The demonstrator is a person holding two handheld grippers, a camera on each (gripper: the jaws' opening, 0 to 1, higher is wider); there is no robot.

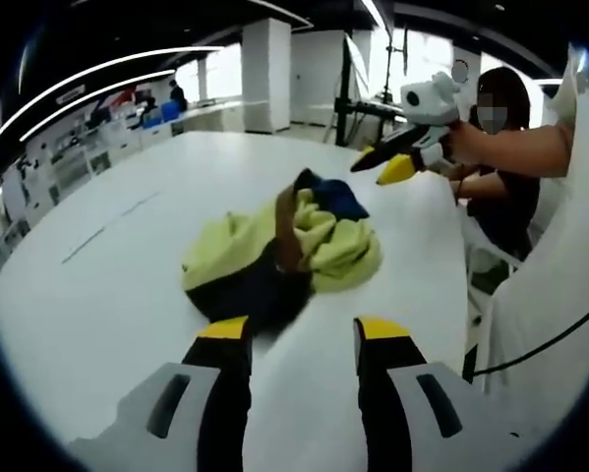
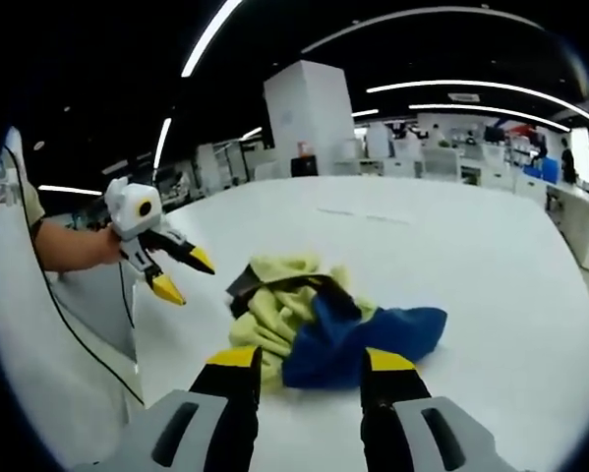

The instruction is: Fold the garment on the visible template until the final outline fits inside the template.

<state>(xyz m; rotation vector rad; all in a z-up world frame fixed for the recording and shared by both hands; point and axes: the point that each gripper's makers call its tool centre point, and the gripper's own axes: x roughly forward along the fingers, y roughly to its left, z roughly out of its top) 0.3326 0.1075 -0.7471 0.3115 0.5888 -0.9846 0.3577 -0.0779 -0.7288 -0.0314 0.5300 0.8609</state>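
A crumpled garment (image 1: pixel 304 241) of pale yellow, dark navy and blue cloth, with a brown strip, lies bunched on the white table (image 1: pixel 127 285). My left gripper (image 1: pixel 302 332) is open just short of its dark near edge, with nothing between the yellow-tipped jaws. The right gripper (image 1: pixel 378 165) hovers open above the pile's far side, held by a hand. In the right gripper view the garment (image 2: pixel 319 315) lies straight ahead, blue part nearest. My right gripper (image 2: pixel 312 359) is open at the blue edge. The left gripper (image 2: pixel 184 275) hangs open to the left of the pile.
Faint thin lines (image 1: pixel 107 231) mark the tabletop left of the garment, and similar faint marks (image 2: pixel 363 214) show beyond it. A person (image 1: pixel 500 187) stands at the table's edge. A thin black cable (image 2: pixel 78 334) hangs by a sleeve. Desks and a white pillar (image 2: pixel 309 118) fill the background.
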